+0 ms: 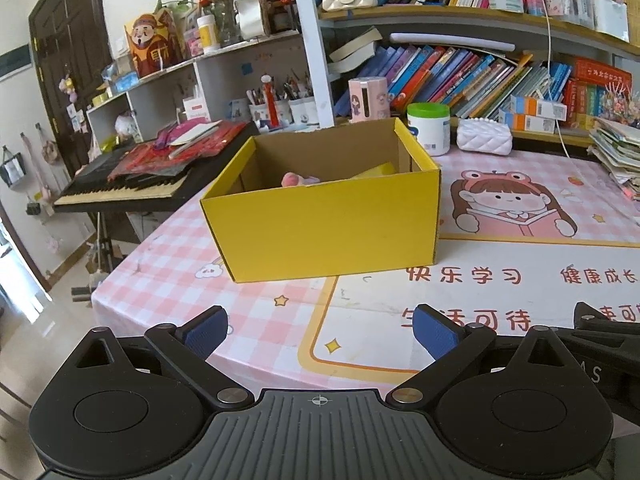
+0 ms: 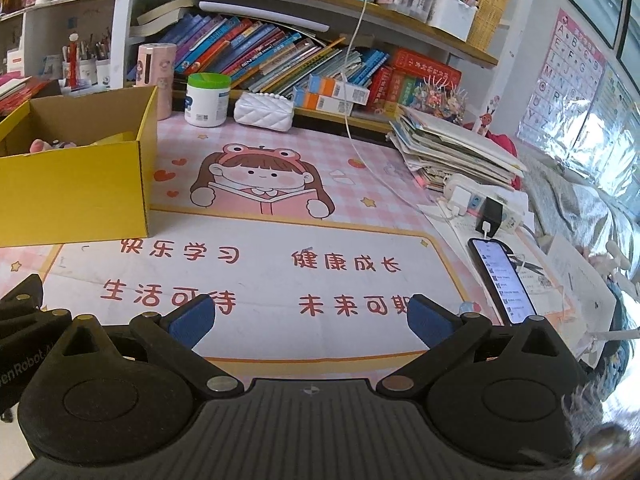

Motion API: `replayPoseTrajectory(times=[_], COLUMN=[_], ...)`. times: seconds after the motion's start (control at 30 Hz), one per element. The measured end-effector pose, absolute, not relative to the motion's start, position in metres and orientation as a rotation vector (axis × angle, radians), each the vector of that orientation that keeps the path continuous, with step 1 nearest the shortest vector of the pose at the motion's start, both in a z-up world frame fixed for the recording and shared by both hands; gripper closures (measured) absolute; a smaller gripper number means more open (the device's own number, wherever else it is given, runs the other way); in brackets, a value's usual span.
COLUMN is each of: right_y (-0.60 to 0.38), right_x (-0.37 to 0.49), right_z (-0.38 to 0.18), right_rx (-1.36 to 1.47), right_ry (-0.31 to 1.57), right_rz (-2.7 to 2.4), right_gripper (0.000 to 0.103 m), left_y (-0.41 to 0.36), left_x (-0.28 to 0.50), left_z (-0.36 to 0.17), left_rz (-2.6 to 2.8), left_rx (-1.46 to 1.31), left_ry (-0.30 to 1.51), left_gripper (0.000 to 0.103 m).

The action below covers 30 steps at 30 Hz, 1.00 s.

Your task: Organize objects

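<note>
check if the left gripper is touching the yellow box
Apart. The left wrist view shows bare pink checked mat between the open left gripper and the yellow box.

Bare surface (image 2: 280, 240) lies open mid-front; yellow box (image 1: 320, 220) blocks the left edge, phone (image 2: 502, 280) and paper stack (image 2: 452, 148) the right.

Black left gripper (image 1: 320, 330), right gripper (image 2: 310, 320), blue pads (ribbed), silver screws

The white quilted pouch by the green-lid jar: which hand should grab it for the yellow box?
Probably right. The white quilted pouch sits nearer its open gripper; the yellow box blocks the left gripper.
</note>
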State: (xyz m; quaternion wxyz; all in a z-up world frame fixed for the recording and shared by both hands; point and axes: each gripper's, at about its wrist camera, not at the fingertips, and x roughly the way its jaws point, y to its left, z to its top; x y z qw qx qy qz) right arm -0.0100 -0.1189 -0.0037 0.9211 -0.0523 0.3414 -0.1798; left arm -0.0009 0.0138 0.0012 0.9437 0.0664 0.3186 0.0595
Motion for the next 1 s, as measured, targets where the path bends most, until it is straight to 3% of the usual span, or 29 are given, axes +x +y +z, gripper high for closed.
replayPoseTrajectory(times=[1.0], right_y=[-0.1207], right_x=[-0.0103], right_z=[-0.0039], right_rx=[-0.082], right_ry=[0.707], right_rz=[-0.378], right_gripper=[0.0], left_y=[0.018], left_x=[0.0031], left_z=[-0.0012], left_rz=[0.086], left_rx=[0.097], left_ry=[0.679], left_gripper=[0.003])
